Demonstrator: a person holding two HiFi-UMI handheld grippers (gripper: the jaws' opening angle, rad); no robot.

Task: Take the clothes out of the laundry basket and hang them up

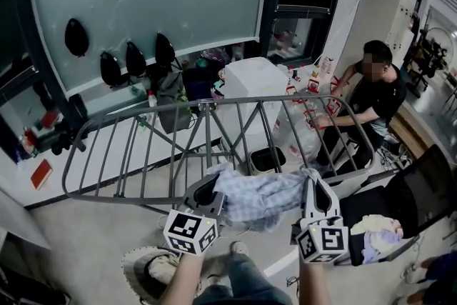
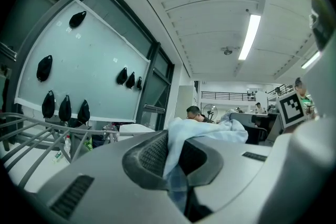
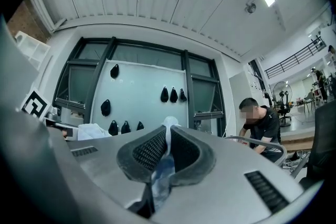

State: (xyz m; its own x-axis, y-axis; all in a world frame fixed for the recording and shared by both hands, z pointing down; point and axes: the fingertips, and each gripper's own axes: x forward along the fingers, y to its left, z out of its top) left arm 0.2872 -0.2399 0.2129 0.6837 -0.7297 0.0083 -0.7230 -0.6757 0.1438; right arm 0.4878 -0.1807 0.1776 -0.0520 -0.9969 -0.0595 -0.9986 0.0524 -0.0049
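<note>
The pale checked garment (image 1: 260, 198) hung stretched between my two claws, near the grey drying rack (image 1: 207, 105) but not yet on it. My left claw (image 1: 213, 191) pinched one edge and my right claw (image 1: 311, 188) the other, both pressed tight on cloth. It was out of the basket, I judged; draping it over a rail was left. Another bundle of cloth (image 1: 378, 228) lay at my right.

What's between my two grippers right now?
A pale checked garment spans the gap, left gripper shut on one end, right gripper on the other; the head view shows it.
</note>
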